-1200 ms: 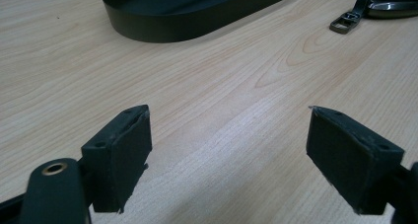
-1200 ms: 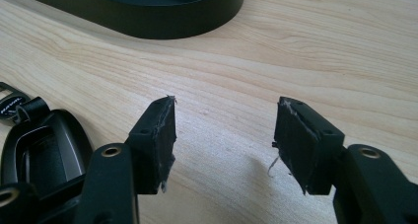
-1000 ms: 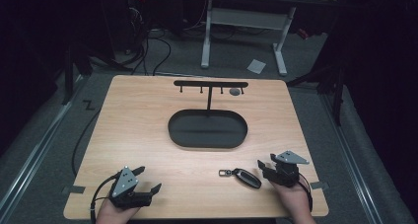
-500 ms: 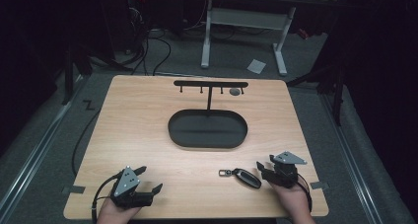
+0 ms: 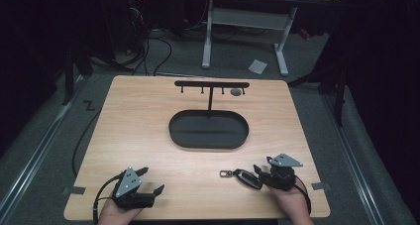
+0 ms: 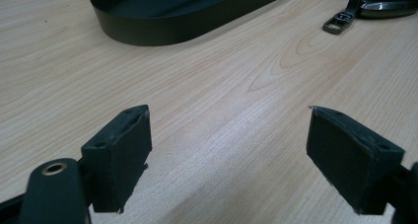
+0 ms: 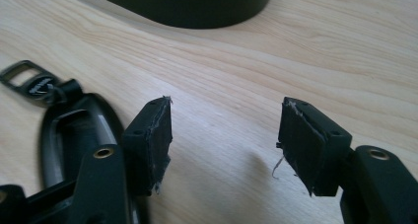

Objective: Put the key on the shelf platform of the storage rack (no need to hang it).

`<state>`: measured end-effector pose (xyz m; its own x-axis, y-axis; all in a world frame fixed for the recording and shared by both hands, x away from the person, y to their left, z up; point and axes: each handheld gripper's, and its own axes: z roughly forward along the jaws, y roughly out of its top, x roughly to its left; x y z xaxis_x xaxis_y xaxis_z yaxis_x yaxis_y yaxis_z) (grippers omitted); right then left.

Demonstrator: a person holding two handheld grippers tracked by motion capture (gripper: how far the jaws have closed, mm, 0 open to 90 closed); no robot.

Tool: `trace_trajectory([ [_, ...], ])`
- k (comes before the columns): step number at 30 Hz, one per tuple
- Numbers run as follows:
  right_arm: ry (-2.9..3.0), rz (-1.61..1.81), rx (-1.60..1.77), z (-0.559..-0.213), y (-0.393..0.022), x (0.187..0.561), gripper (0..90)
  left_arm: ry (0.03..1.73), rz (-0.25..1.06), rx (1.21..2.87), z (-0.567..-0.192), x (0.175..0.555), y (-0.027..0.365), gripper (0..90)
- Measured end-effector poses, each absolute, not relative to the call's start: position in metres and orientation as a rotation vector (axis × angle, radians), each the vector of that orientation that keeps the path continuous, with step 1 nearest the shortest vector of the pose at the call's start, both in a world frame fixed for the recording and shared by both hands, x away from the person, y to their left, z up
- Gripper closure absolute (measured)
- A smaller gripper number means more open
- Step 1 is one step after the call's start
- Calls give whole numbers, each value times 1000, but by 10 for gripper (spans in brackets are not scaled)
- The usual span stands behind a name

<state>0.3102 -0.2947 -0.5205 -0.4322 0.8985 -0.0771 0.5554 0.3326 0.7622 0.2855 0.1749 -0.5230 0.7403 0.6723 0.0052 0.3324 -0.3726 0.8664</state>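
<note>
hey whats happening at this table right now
A person sits at a wooden table with a gripper in each hand. Both are open and hold nothing. The right gripper rests right beside a black car key fob, which lies just outside its fingers. The left gripper sits at the near left edge. A black oval tray and a hook stand stand mid-table.

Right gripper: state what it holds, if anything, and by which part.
Nothing. The right gripper is open with bare table between its jaws; the key fob lies beside its left jaw, not gripped.
</note>
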Motion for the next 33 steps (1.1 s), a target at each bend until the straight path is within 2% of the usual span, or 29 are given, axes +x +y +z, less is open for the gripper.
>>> trace_trajectory([
  [19, 2216, 946, 1114, -511, -261, 297, 352, 763, 442, 1982, -522, 286, 176, 181],
  [29, 2296, 911, 1087, -509, -256, 296, 282, 763, 444, 1983, -522, 286, 175, 181],
  [33, 2325, 888, 1088, -508, -255, 297, 285, 764, 440, 1983, -523, 287, 176, 181],
])
